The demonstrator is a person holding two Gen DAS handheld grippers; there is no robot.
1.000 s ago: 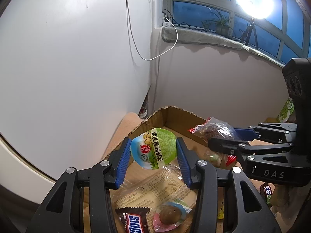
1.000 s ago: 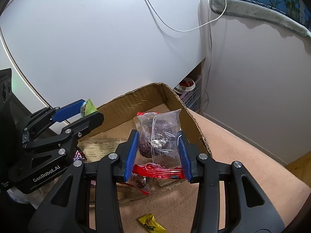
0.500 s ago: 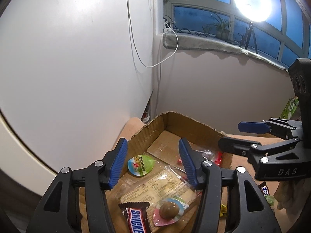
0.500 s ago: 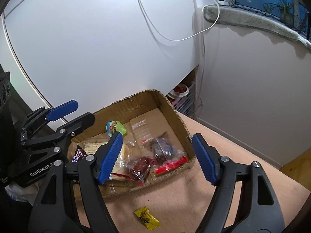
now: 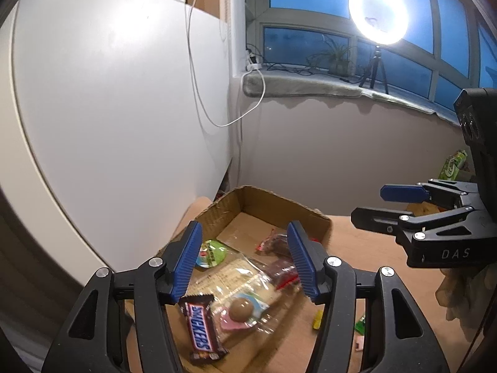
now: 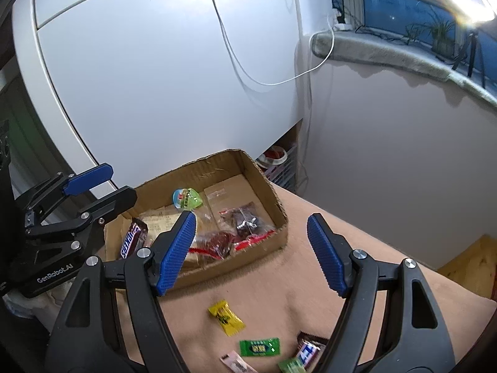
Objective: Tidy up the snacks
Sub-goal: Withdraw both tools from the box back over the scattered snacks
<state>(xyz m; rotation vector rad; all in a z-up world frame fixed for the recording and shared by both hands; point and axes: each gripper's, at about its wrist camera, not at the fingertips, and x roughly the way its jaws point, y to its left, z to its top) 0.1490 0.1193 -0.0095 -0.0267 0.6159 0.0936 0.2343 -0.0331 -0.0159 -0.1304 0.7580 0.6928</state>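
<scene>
Above the cardboard box (image 6: 198,276), left gripper (image 5: 245,261) and right gripper (image 6: 251,248) hang, jaws just opened, nothing between them. Green cup (image 6: 186,199) and dark-fruit packets (image 6: 245,217) lie inside; yellow candy (image 6: 225,317) sits on the tan tabletop (image 6: 310,279) outside.

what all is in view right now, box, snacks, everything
cardboard box: 1, brown, on the tan table
Snickers bar: 1, brown wrapper, near end of box
green round pack: 1, in box, far side
clear packs with dark red snacks: 2, in box
clear pack with a brown ball: 1, in box
yellow candy: 1, on table outside box
green candy: 1, on table by the yellow one
ring light: 1, white, at window
left gripper: blue fingers open, empty
right gripper: blue fingers open, empty
</scene>
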